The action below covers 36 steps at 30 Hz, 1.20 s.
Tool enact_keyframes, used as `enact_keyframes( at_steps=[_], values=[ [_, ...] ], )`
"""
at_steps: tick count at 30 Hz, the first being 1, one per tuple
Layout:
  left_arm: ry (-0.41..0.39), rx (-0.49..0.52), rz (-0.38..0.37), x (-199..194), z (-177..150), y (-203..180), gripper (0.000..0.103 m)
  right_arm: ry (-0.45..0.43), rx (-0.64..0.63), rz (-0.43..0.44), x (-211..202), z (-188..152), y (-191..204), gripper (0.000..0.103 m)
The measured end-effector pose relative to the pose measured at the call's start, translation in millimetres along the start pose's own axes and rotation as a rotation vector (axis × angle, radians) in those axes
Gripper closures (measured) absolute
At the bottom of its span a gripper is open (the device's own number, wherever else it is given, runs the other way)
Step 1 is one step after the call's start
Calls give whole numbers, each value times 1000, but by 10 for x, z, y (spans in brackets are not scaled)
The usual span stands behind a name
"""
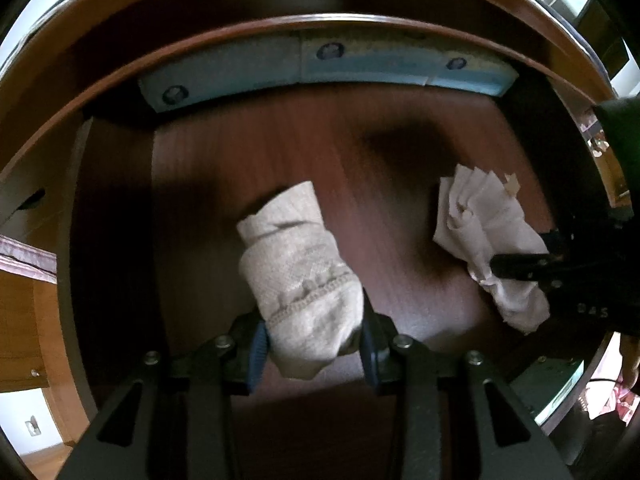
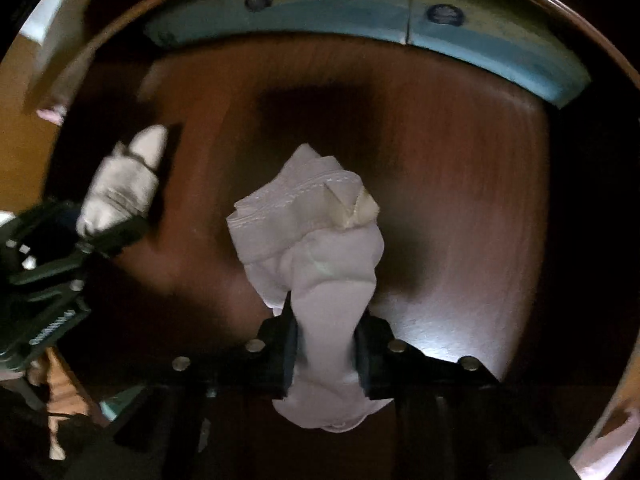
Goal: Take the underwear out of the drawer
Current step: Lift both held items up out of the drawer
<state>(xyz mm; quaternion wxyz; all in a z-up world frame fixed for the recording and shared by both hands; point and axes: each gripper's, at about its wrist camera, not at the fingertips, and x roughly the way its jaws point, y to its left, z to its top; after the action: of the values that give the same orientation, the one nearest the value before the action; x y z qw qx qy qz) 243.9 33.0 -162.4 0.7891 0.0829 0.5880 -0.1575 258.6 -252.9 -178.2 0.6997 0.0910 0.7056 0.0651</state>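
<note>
Both grippers point steeply down into the open drawer (image 1: pixel 192 184), each clamped on 1 rolled piece of underwear above the dark reddish wood floor.

The left gripper (image 1: pixel 316 346) has its 2 blue-padded fingers (image 1: pixel 256 354) pressed on the lower end of the beige ribbed underwear (image 1: pixel 298 272). That bundle is rolled into a stubby tube; in the left wrist view its long axis runs from the pads up and slightly left, toward the drawer's far wall, with a stitched hem crossing it near the grip.

The right gripper (image 2: pixel 325 354) is closed tight on the pale lilac underwear (image 2: pixel 316 248). Its narrow pinched end sits between the black pads and pokes out below them, while the wider folded end fans away toward the far wall, a white-stitched waistband and a cream lining showing at the top.

The 2 bundles are well apart, the lilac one to the right of the beige one. Along the far wall lies a row of pale blue flat packets (image 1: pixel 360 62) with round dark marks. Nothing lies between the bundles and the drawer's open top.
</note>
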Motion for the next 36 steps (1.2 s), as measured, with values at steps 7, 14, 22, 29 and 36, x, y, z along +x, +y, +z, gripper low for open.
enact_keyframes(
  at_steps=[7, 14, 22, 29, 36],
  values=[
    [-55, -32, -49, -37, 15, 24, 66, -226, 140, 139, -257, -316, -262, 78],
    [-77, -145, -234, -94, -24, 228, 67, -427, 153, 176, -527, -528, -340, 78],
    [-97, -139, -239, -132, -95, 26, 67, -451, 220, 254, -356, -343, -209, 78],
    [-199, -84, -226, -423, -146, -217, 67, -534, 245, 229, -496, -434, -191, 78],
    [-239, -46, -125, -528, -201, -431, 67, -592, 234, 155, -663, -531, -68, 78]
  ],
)
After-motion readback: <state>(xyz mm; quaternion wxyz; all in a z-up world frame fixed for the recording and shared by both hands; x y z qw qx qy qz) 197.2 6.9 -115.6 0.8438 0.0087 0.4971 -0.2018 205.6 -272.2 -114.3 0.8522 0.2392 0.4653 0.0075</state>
